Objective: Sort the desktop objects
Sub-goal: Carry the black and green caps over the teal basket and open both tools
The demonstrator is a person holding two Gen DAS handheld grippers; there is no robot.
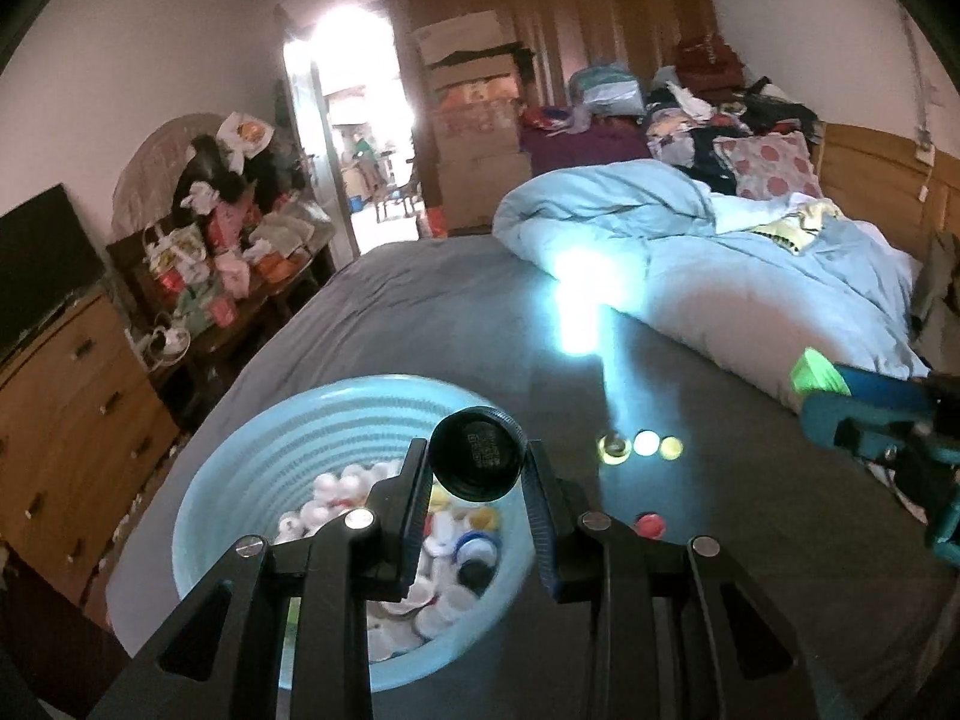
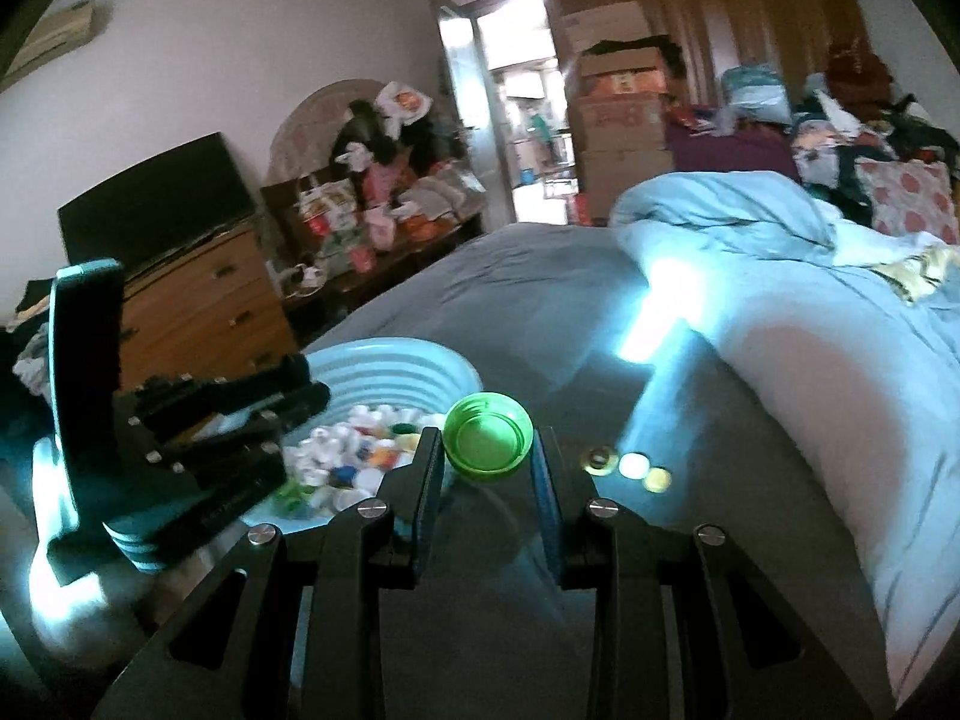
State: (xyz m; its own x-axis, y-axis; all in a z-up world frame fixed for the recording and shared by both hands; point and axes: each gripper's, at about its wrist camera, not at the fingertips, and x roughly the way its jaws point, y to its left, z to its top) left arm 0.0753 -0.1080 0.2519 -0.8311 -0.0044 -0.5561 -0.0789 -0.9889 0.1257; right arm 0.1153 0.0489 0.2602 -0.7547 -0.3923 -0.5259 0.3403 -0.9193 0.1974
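Observation:
My left gripper (image 1: 477,468) is shut on a black bottle cap (image 1: 476,457) and holds it above the light blue basin (image 1: 240,468), which holds several white and coloured caps. My right gripper (image 2: 487,450) is shut on a green bottle cap (image 2: 487,439), held just right of the basin (image 2: 420,360). The left gripper also shows in the right wrist view (image 2: 300,396), over the basin. Three small caps (image 1: 641,446) lie in a row on the dark glass table (image 1: 690,540), and a red cap (image 1: 650,524) lies nearer. The row also shows in the right wrist view (image 2: 630,465).
A bed with a grey sheet (image 1: 432,300) and a light blue duvet (image 1: 690,258) lies behind the table. A wooden dresser (image 1: 66,414) with a TV stands at the left, beside a cluttered side table (image 1: 240,264). The right gripper's teal body (image 1: 888,432) shows at the right edge.

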